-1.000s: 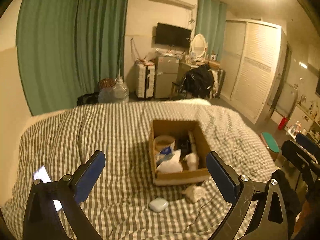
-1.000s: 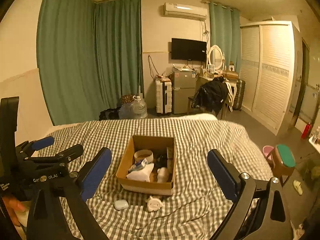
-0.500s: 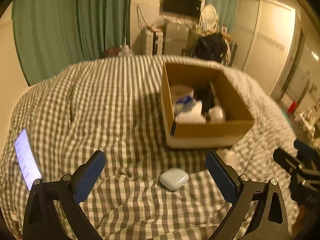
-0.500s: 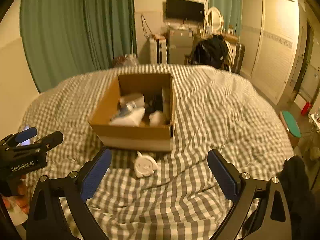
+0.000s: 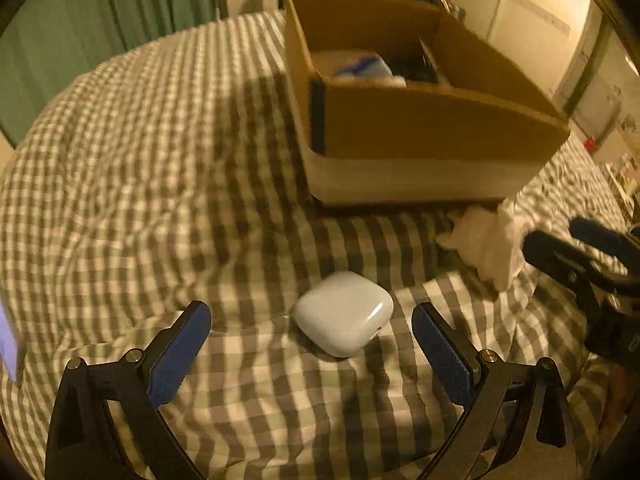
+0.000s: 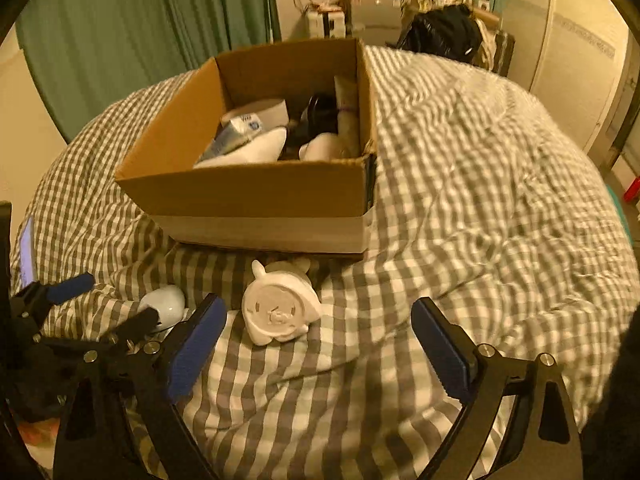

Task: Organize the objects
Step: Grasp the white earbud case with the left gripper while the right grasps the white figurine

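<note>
A white earbud case lies on the checked bed cover, just ahead of my open left gripper and between its blue pads. It also shows in the right wrist view. A white cartoon-faced figure lies in front of the cardboard box, just ahead of my open right gripper, nearer its left pad. The figure shows in the left wrist view too. The box holds several items. Both grippers are empty.
A lit phone lies on the bed at the far left. The right gripper's fingers reach in at the right of the left wrist view. Green curtains and furniture stand beyond the bed.
Both grippers have dropped down and forward toward the bed. The earbud case now sits between the left pads, and the figure lies close before the right gripper. The box looms larger.
</note>
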Demonstrator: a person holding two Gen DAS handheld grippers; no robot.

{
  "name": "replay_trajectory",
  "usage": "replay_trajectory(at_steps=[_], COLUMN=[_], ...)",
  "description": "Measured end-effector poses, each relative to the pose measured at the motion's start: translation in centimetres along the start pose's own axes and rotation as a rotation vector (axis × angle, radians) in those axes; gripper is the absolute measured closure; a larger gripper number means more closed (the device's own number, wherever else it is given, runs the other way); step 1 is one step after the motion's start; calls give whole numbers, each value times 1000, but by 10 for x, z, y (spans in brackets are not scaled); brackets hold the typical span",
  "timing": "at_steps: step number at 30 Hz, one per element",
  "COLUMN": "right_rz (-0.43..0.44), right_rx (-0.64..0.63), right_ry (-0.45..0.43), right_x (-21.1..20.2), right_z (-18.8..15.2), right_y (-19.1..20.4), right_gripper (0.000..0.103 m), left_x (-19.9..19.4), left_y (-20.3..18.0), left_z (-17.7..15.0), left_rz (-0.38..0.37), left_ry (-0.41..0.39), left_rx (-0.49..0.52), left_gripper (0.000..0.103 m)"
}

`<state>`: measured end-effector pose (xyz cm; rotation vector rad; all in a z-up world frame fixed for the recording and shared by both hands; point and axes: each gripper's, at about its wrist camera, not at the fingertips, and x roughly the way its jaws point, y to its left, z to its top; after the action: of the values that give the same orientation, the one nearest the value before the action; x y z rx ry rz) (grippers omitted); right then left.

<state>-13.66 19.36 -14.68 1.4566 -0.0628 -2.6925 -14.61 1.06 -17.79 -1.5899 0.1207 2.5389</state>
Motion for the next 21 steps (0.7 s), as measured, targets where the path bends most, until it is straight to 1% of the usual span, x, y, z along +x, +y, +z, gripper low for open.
replay_trajectory(at_steps=[2,4,5,7,9,10,12,13,17,21], right_rz=[17,36,47,66,87,99,110,111,100,81], right_rx=[2,4,6,11,14,12,8,5,-3,6], right_ry=[29,59,74,97,122,139,151,149,137,110], right_x=[13,25,31,40,49,55,59,59,56,43], right_z=[3,5,5,6,7,6,5,4,3,0], right_y=[0,1,1,2,3,4,5,6,8,7], right_gripper=[15,20,23,28,37,45,49,52,52,52], left_x=[8,14,18,25,30,31,31,31,25,10], left_y=[-2,-2,-2,-2,-2,-2,-2,-3,-6,-8], left_z=[0,1,2,2,1,1,0,-1,-5,-12], left_rz=[-18,-36,-48,-72,-94,-101,-122,-125,-114,-95], left_ry=[23,38,49,70,89,90,91,90,81,60], left_rx=[7,7,5,2,-3,-4,-4,-1,9,16], left_gripper=[0,2,6,15,25,28,43,44,44,44])
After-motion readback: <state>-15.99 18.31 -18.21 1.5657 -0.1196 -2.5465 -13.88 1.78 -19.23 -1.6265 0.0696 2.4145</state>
